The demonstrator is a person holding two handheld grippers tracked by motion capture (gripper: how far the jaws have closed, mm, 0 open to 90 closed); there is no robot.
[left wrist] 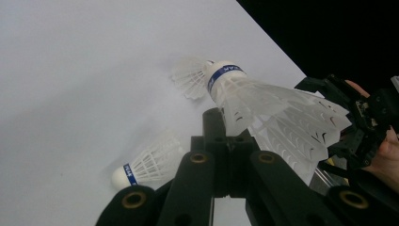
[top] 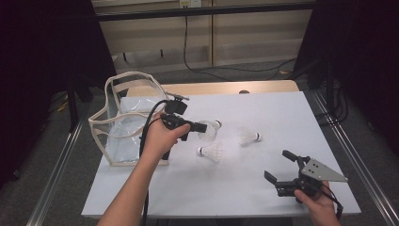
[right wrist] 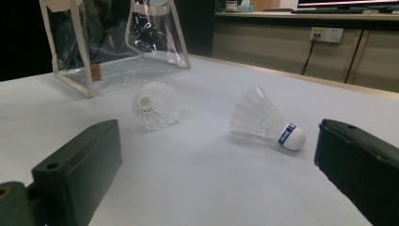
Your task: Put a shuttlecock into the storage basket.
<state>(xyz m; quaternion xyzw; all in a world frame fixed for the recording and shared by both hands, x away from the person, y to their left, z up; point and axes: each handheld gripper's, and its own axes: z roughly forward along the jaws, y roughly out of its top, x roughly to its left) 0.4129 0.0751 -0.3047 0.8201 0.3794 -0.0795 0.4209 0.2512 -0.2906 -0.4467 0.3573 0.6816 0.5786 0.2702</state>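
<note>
Shuttlecock [left wrist: 263, 108], white feathered cone with rounded cork tip, pinched in left gripper [left wrist: 225, 141] jaws, right gripper [top: 282, 167] jaws wide.

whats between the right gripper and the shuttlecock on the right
Only bare white table separates the open right gripper from that shuttlecock, as the high view shows.

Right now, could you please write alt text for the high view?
The left gripper holds a white shuttlecock just above a white table, beside a clear bag. Two more shuttlecocks lie on the table, and the right gripper rests open near the front right corner.
</note>
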